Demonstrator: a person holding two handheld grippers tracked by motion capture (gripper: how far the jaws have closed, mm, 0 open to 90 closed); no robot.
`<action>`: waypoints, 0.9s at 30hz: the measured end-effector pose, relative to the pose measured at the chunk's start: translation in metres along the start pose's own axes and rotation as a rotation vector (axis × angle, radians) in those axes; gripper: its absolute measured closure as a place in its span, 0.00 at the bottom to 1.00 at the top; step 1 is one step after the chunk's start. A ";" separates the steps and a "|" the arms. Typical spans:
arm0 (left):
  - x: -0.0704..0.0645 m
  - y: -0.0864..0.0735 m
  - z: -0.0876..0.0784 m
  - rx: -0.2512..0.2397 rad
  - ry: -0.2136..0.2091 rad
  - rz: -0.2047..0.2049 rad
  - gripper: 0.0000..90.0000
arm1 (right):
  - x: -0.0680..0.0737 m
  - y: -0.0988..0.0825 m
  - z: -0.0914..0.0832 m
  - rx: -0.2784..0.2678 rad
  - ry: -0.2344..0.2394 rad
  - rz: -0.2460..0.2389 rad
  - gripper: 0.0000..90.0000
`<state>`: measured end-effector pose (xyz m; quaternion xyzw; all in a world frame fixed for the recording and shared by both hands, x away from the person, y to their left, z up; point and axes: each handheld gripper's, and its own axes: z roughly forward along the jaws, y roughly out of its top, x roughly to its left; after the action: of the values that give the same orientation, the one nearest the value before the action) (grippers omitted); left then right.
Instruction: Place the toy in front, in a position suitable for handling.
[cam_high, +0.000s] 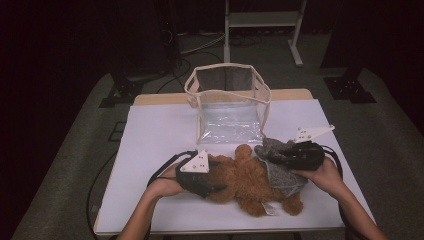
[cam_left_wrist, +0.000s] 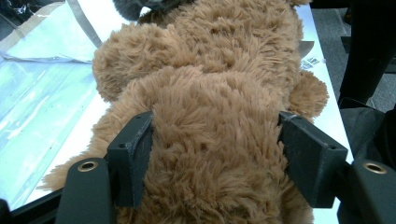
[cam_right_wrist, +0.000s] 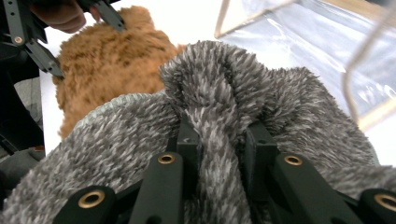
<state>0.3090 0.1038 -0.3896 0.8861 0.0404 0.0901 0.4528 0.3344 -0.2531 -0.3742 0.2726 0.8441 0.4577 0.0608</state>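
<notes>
1. Your left gripper (cam_high: 212, 177) is clamped across the plush bear (cam_high: 245, 177); in the left gripper view both pads press into the brown fur (cam_left_wrist: 215, 135) from either side.
2. Your right gripper (cam_high: 280, 155) is pinched shut on a fold of the grey knit cloth (cam_high: 280, 172), which bunches up between the jaws (cam_right_wrist: 219, 140) and drapes over the bear's right part.
3. The bear lies at 6 o'clock on the white table (cam_high: 160, 135), close to the near edge; its feet and a small tag (cam_high: 270, 210) point towards you.
4. Open room: the white surface is bare from 9 to 11 o'clock of the bear, and a narrower strip runs at 3 o'clock, near the right edge.
5. The clear bag (cam_high: 227, 102) with beige trim stands upright at 12 o'clock, just beyond the bear's head, its top open.
6. Through its clear walls you see nothing inside it but the shiny bottom.
7. Cables (cam_high: 165, 167) trail from both grippers back towards you.
</notes>
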 end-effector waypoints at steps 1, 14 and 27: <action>0.000 0.000 0.000 -0.001 0.000 -0.001 0.35 | -0.001 -0.002 -0.003 0.000 -0.007 0.005 0.80; -0.002 -0.003 -0.003 -0.002 -0.005 -0.001 0.35 | 0.008 0.013 0.013 -0.002 0.020 -0.045 0.80; -0.003 -0.004 -0.003 -0.006 -0.002 0.002 0.35 | -0.037 -0.032 -0.018 0.010 -0.093 0.128 0.80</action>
<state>0.3057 0.1081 -0.3909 0.8848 0.0389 0.0896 0.4557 0.3467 -0.2994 -0.3951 0.3474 0.8233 0.4434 0.0694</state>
